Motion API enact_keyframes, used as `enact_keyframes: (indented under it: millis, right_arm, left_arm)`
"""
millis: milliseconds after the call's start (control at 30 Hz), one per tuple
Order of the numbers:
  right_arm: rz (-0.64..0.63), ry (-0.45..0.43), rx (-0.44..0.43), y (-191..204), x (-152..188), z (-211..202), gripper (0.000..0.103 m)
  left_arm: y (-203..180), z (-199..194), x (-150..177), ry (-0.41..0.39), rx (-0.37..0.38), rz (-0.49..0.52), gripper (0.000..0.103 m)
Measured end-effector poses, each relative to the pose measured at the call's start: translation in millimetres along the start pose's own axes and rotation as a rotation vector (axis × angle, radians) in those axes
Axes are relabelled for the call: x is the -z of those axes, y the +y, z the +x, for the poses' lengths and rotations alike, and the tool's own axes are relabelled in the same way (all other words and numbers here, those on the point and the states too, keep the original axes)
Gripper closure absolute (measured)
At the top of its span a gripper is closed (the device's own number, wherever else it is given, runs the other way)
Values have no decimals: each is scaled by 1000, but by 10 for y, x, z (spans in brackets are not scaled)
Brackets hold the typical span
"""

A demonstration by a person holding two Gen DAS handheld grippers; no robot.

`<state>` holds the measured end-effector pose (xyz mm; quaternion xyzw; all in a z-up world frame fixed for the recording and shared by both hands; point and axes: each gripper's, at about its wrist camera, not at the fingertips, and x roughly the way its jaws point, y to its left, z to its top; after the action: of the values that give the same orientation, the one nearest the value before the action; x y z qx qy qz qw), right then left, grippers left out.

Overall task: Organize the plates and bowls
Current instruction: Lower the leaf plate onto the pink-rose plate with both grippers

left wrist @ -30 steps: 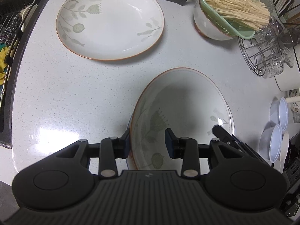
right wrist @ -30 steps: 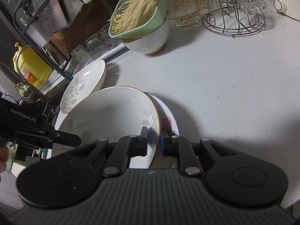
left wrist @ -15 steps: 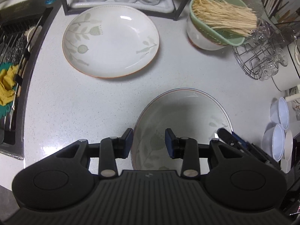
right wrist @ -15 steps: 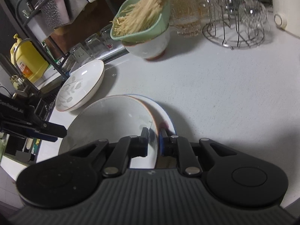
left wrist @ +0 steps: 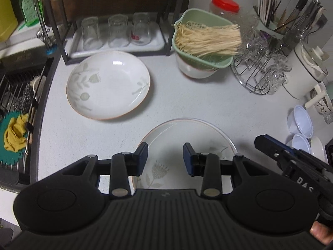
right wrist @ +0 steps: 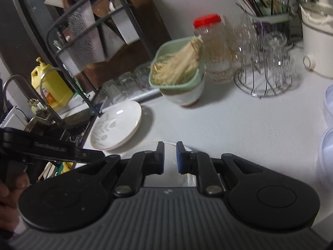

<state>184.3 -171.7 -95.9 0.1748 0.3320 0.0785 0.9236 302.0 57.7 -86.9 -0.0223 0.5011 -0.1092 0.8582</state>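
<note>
My right gripper (right wrist: 170,156) pinches the near plate's (left wrist: 187,137) right rim, my left gripper (left wrist: 165,158) is half open above it, and it feels hard, slippery and breakable, so I would hold its rim over the desk (left wrist: 187,104).

a shallow white plate (left wrist: 108,85) with pale green leaf prints and a thin orange rim lies flat on the speckled white counter (left wrist: 208,104), near the sink edge. a second, matching plate (left wrist: 187,137) sits closer, right side up, apart from the first.
</note>
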Motion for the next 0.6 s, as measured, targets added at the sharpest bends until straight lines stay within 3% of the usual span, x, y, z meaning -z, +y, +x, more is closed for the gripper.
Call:
enact_keyframes:
  millis: [367, 600]
  right_arm:
    - [-71, -126, -2, 106, -193, -694, 88]
    - [-84, -172, 0, 110, -199, -1025, 87]
  left_arm:
    - [-295, -538, 101, -145, 12, 40, 59]
    - [-444, -814, 189, -188, 41, 31, 57]
